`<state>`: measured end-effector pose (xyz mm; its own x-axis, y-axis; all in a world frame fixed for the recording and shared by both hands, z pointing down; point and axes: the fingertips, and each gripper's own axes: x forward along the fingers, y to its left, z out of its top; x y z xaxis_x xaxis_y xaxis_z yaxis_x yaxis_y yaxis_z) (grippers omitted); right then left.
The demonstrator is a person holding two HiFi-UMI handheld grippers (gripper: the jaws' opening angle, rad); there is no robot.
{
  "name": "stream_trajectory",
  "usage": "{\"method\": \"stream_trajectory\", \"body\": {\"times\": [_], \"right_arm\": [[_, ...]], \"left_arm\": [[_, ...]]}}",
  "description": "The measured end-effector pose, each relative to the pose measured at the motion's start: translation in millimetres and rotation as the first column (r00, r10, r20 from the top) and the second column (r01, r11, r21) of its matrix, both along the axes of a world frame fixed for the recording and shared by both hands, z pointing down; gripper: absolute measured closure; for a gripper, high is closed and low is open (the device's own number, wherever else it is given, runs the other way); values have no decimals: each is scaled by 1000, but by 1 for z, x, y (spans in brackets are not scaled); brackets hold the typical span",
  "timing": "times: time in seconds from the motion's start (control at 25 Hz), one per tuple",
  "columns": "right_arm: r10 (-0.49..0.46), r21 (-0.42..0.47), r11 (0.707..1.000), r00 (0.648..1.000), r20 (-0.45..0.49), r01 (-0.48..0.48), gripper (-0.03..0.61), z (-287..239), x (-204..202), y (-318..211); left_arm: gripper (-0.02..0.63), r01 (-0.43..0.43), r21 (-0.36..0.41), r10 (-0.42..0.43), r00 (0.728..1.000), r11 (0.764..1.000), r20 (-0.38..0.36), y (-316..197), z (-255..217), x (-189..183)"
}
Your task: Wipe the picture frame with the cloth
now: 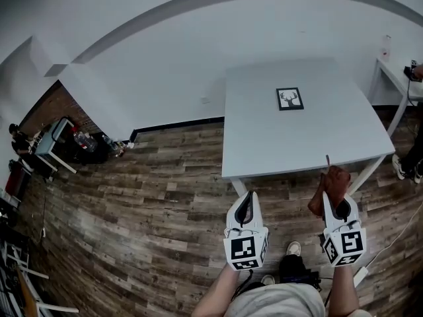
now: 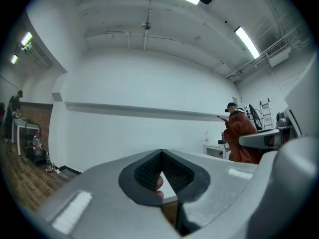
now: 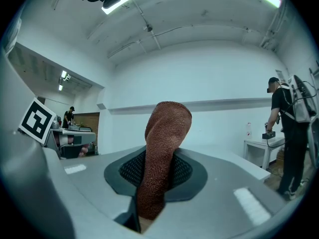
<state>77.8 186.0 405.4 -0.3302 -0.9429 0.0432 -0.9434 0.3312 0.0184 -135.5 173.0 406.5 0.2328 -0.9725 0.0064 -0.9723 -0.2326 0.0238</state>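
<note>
The picture frame (image 1: 289, 99), black-edged with a deer print, lies flat near the far middle of the white table (image 1: 264, 144). Both grippers hang over the wooden floor, short of the table's front edge. My right gripper (image 1: 336, 202) is shut on a rust-brown cloth (image 1: 330, 189), which sticks up from between the pads and droops over. In the right gripper view the cloth (image 3: 166, 133) fills the middle of the right gripper (image 3: 160, 159). My left gripper (image 1: 246, 202) is shut with nothing in it, its pads meeting at the tips (image 2: 161, 156). The frame is out of sight in both gripper views.
A second white table (image 1: 391, 72) with a small bottle (image 1: 386, 45) stands at the far right, and a person (image 1: 411, 157) stands beside it. A cluttered desk (image 1: 56, 140) and people are far left. My shoe (image 1: 293, 248) shows below the grippers.
</note>
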Motion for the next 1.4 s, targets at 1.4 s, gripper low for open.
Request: {"method": "stream_trajectory", "body": {"times": [1.4], "right_arm": [[-51, -91, 995, 999, 11, 52, 472, 27, 92, -296]], "left_arm": [[613, 33, 10, -33, 999, 999, 17, -282, -6, 108]]}}
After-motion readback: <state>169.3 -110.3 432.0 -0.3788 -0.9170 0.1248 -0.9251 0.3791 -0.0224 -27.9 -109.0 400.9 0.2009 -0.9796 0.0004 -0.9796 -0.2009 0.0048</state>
